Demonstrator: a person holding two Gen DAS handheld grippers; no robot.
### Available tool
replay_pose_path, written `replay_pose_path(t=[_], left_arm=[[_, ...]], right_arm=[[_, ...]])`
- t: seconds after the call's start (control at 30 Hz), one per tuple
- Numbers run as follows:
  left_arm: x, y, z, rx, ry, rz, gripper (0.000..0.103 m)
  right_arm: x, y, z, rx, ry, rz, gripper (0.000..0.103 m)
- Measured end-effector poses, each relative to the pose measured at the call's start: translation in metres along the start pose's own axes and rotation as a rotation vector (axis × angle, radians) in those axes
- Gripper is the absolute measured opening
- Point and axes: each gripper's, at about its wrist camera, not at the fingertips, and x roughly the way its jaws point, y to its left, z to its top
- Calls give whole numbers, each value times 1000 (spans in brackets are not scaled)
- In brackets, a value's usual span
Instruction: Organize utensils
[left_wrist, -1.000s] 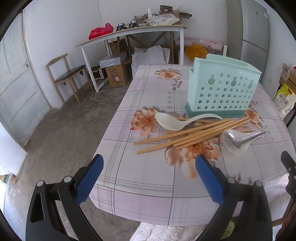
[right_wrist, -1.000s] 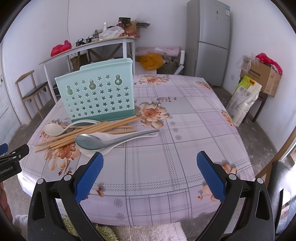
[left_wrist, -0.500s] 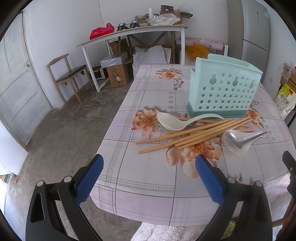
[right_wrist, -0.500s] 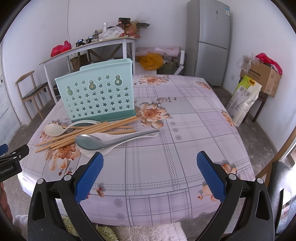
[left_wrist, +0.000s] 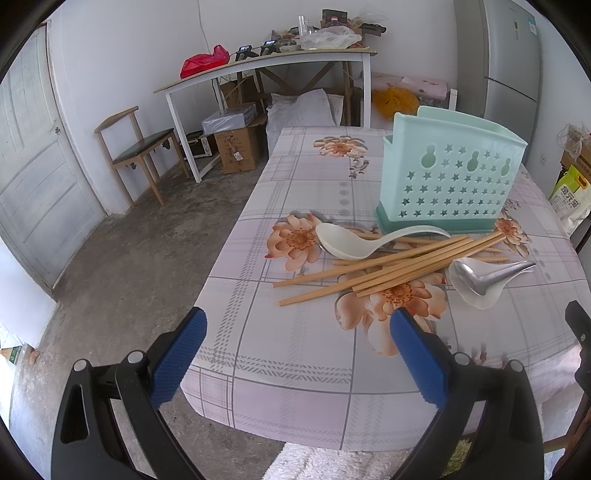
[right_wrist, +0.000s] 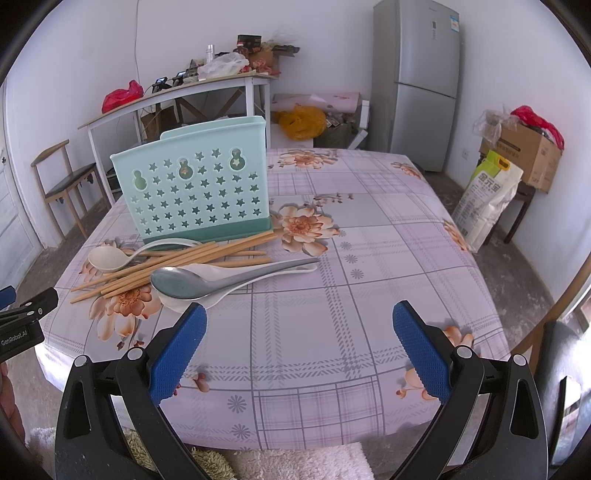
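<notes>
A mint-green utensil holder (left_wrist: 448, 177) (right_wrist: 199, 186) with star holes stands upright on the floral tablecloth. In front of it lie several wooden chopsticks (left_wrist: 388, 262) (right_wrist: 173, 264), a cream spoon (left_wrist: 351, 242) (right_wrist: 110, 258), and a metal spoon (left_wrist: 480, 275) (right_wrist: 207, 282) resting on a white spoon (right_wrist: 184, 301). My left gripper (left_wrist: 297, 350) is open near the table's front left corner, well short of the utensils. My right gripper (right_wrist: 299, 343) is open over the front of the table, its left pad (right_wrist: 177, 350) just near the metal spoon's bowl.
The table edge (left_wrist: 280, 432) is close below both grippers. A wooden chair (left_wrist: 136, 155), a white side table (left_wrist: 258, 70) with clutter, boxes, a fridge (right_wrist: 421, 81) and a rice bag (right_wrist: 487, 199) stand around the room. A rug (right_wrist: 295, 461) lies under the near edge.
Both views have crept very slightly toward the table; the utensils and holder have not moved and both grippers stay open.
</notes>
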Motion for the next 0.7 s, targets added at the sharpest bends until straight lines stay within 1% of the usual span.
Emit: replay_pose_path(t=[0.53,0.63,0.7], left_arm=[[-1,-1,0,8,-5,-8,97],[-2,0,-1,15,-18,-22,97],[1,3,0,16,-13,-56,97]], right_arm=[[1,4,-2,-6,0,-1,96],[2,4,0,-14,-2,-9,96],[3,3,1,-18,-10,-17,96]])
